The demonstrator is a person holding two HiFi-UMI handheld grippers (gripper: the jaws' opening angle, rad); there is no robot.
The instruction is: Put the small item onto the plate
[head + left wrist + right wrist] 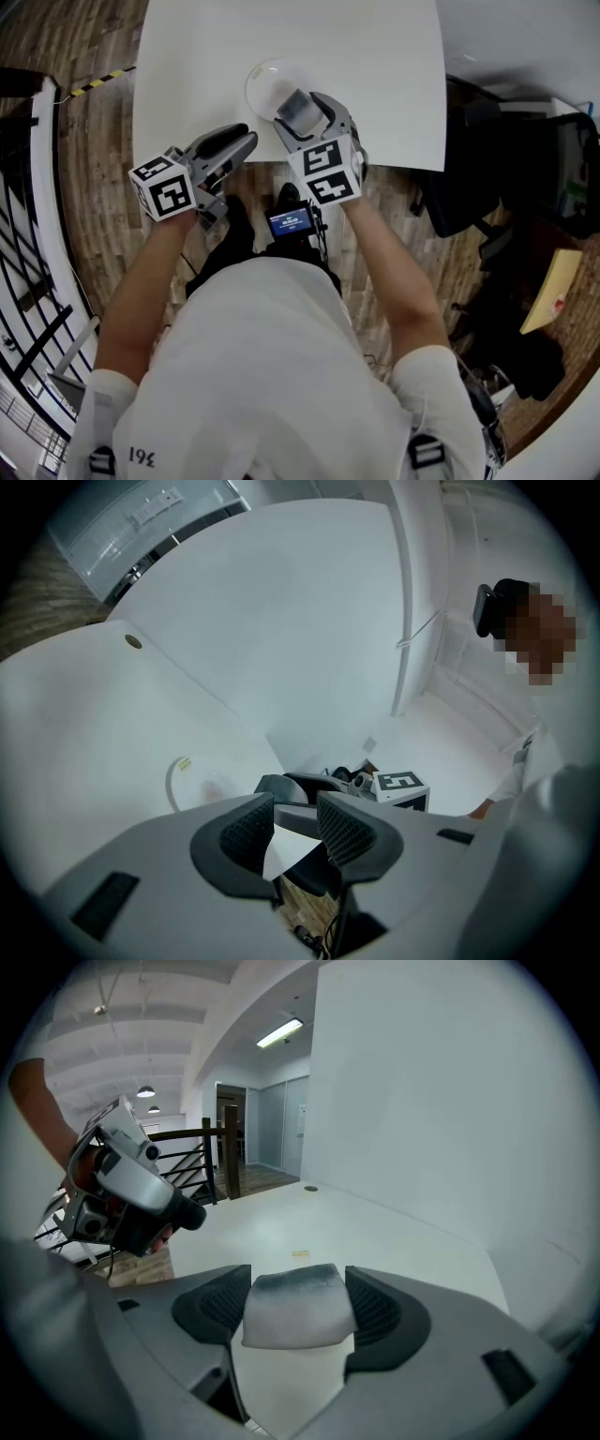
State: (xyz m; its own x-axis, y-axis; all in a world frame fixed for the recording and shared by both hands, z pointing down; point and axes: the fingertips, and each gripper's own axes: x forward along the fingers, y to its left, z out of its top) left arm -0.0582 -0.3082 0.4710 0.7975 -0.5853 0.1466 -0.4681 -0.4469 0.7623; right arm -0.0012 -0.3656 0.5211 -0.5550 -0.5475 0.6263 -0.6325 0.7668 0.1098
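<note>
White-shirted shoulders are seen closest, both arms reaching toward a white table (384,84). A small grey-white item (296,1309) is clamped between the pads of the right gripper (298,112). Just ahead of its jaws and slightly to their left, a clear round plate (261,82) is seen. Whether the item touches the plate cannot be told. The left gripper (295,829) is held beside the right one at the table edge, with its jaws narrowly parted and nothing between them.

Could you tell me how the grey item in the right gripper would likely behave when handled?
The grey item seems soft: its sides look pinched between the jaws of the right gripper. Being blocky, it probably won't roll on the plate. It is likely light, judging by its spongy look.
</note>
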